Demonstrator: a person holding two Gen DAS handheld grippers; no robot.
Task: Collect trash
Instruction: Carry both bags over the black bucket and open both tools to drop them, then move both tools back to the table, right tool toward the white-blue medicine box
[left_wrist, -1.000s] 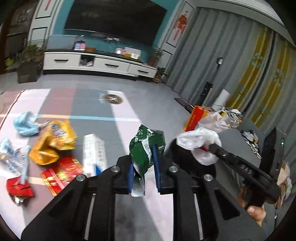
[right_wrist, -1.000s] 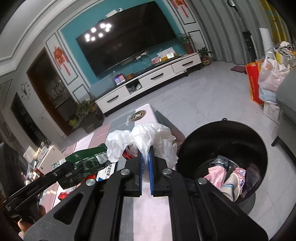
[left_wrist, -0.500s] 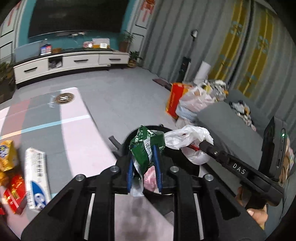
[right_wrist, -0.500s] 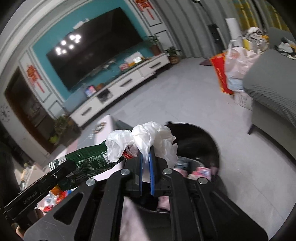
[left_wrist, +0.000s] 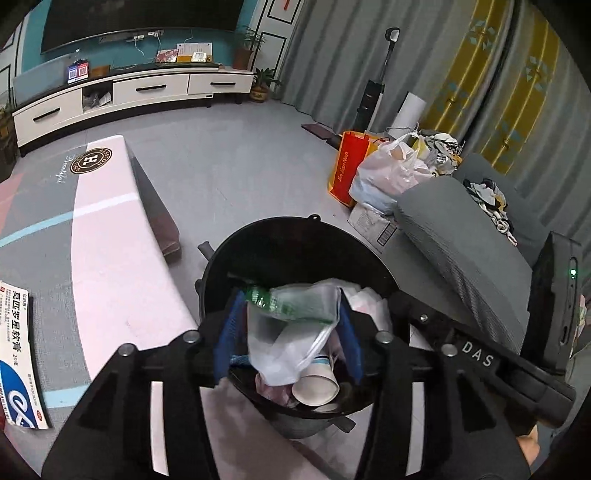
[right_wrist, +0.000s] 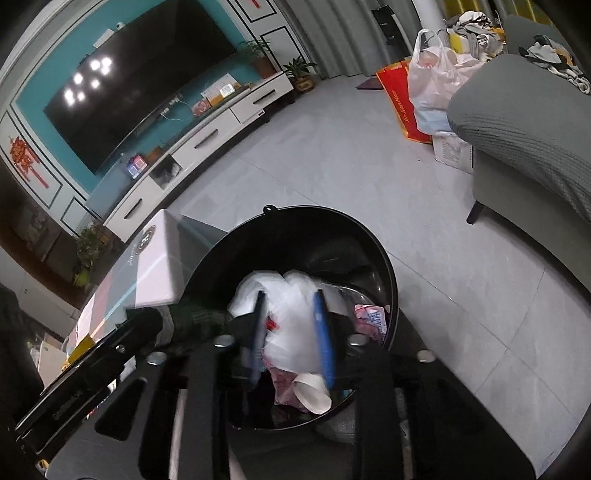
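Tongs in both hands hang over the black bin (left_wrist: 295, 236), jaws opening. Between the left tongs (left_wrist: 286, 332) a green-and-clear wrapper (left_wrist: 291, 306) is blurred and slipping down, no longer pinched. Between the right tongs (right_wrist: 291, 332) a crumpled white plastic bag (right_wrist: 291, 295) sits loose, also on its way into the bin. Below lie a paper cup (left_wrist: 316, 386) and pink wrappers (right_wrist: 369, 321), so several pieces are already collected. On the table (left_wrist: 110, 266) a blue-and-white box (left_wrist: 18, 354) still waits at the frame's edge; more trash probably remains beyond view.
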